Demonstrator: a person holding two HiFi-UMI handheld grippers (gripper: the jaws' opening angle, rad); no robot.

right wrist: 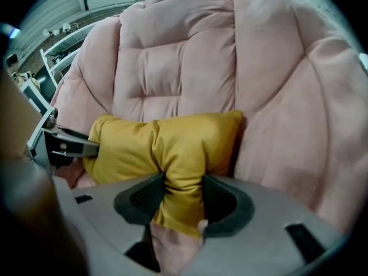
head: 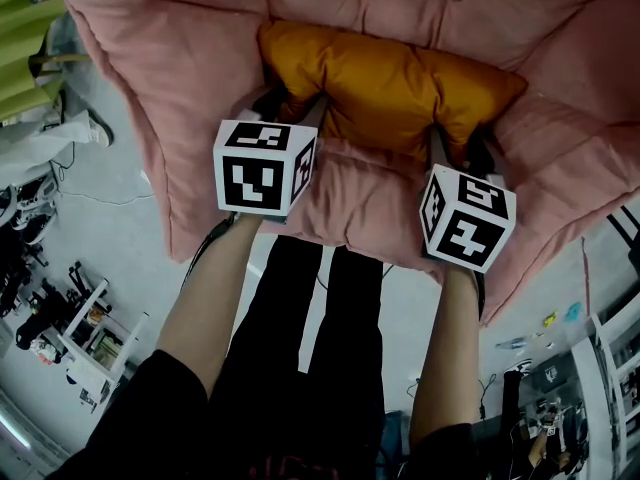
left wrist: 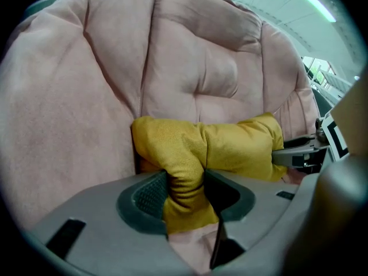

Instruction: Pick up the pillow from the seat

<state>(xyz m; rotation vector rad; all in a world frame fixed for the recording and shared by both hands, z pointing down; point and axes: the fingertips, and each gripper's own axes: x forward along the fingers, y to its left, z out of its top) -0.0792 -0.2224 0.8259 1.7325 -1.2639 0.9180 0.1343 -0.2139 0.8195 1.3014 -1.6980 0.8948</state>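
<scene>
A mustard-yellow pillow (head: 390,83) lies across the pink padded seat (head: 180,88), against its backrest. My left gripper (head: 290,106) is at the pillow's left end and my right gripper (head: 468,146) at its right end. In the left gripper view the left gripper (left wrist: 185,191) has its jaws closed on a bunched fold of the pillow (left wrist: 236,145), the fabric squeezed between the pads. The right gripper view shows the same: the right gripper (right wrist: 183,197) pinches a fold of the pillow (right wrist: 184,137). The pillow's underside is hidden.
The pink seat cushion (right wrist: 276,96) curves up around the pillow on all sides. Below its front edge is grey floor (head: 110,218). Cluttered shelves (head: 80,338) stand at the lower left and another rack (head: 610,368) at the lower right. The person's black-trousered legs (head: 300,338) stand before the seat.
</scene>
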